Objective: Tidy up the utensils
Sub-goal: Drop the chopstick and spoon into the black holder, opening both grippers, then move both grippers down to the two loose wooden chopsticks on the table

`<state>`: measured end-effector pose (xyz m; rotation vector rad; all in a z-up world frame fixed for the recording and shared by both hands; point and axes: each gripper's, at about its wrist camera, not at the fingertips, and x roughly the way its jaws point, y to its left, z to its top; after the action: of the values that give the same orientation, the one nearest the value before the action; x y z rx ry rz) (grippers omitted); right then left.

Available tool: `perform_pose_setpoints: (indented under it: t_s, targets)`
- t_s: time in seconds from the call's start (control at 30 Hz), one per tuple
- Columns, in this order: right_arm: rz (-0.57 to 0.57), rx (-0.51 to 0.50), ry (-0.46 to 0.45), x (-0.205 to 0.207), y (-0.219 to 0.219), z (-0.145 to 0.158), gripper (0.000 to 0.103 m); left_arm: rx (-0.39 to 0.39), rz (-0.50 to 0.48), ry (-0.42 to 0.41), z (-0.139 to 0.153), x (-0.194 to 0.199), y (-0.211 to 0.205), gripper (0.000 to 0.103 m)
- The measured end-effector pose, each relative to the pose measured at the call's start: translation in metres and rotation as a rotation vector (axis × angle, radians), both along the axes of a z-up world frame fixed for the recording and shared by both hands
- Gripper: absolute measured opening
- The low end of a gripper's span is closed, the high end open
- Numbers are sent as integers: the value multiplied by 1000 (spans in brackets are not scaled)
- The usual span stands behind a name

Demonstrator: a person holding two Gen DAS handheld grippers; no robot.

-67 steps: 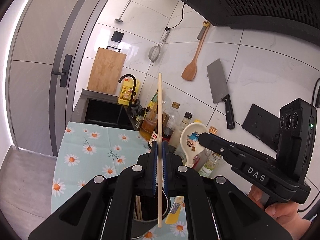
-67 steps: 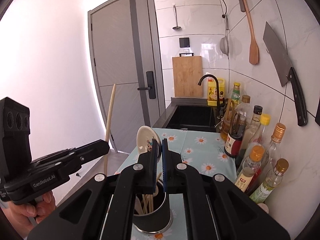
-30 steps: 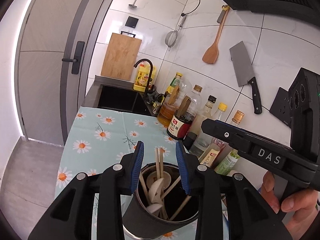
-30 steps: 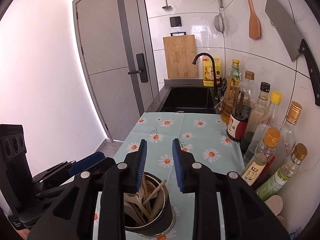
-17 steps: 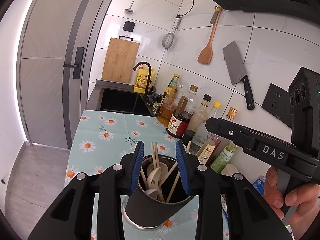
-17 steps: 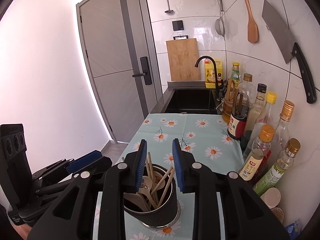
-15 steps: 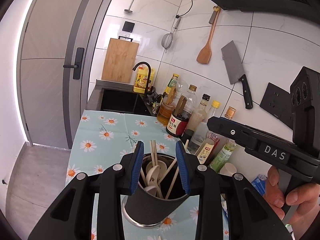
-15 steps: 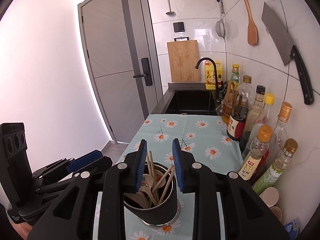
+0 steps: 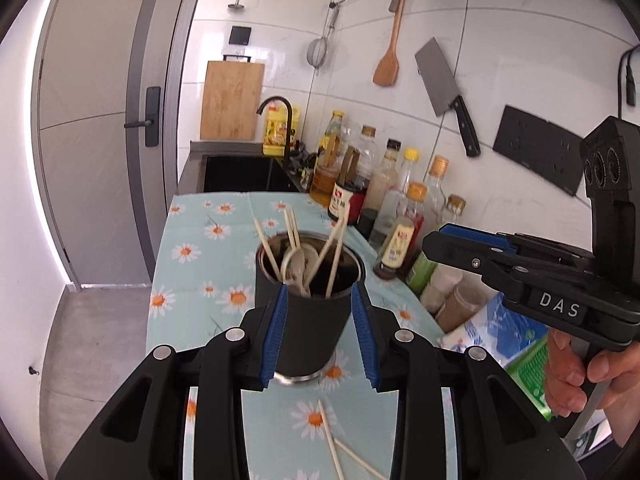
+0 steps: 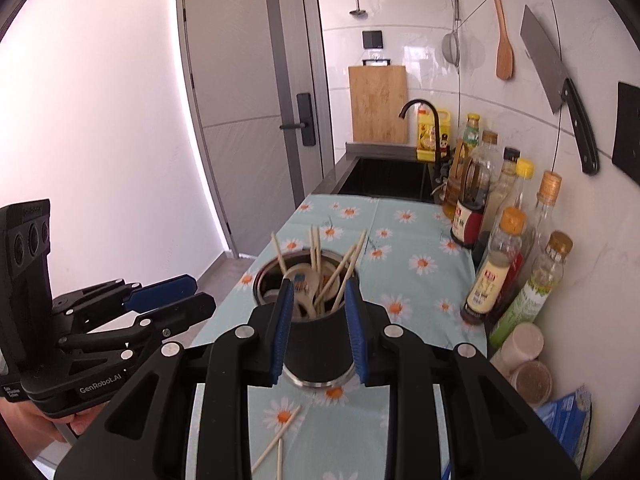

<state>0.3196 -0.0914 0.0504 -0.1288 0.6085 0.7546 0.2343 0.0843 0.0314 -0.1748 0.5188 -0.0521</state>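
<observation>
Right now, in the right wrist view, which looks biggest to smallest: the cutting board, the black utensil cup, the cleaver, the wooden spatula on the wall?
As they look in that view:
1. Black utensil cup, though it sits nearest the camera, which inflates it.
2. Cutting board.
3. Cleaver.
4. Wooden spatula.
Cup and board look close in size; true sizes are uncertain.

- My left gripper: jaws spread wide, blue-padded fingers parallel, nothing clamped between them. It points forward and a little downward.
- Seen from the right wrist view, the left gripper sits low at the left edge, its tips apart; my left hand shows only partly beneath its body.
- My right gripper: jaws likewise apart, pads gripping nothing, aimed forward and slightly down.
- Seen from the left wrist view, the right gripper is held level at the right side, with my right hand wrapped around its handle.
</observation>
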Motion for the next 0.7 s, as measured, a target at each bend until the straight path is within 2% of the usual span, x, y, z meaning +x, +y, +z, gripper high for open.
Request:
perform_pose_setpoints:
  t_s: [0.27,0.57,0.7]
  targets:
    - [33,-87,95,-27,-5,-41,28,-22,-22,142,-47,-26,-5,32]
    - [42,-126,210,-39,-15,-78,28,-35,-37,287,-91,-42,-8,32]
    - [72,-160,291,-42,-15,-99,28,-38,-48,352,-110,-50,-12,32]
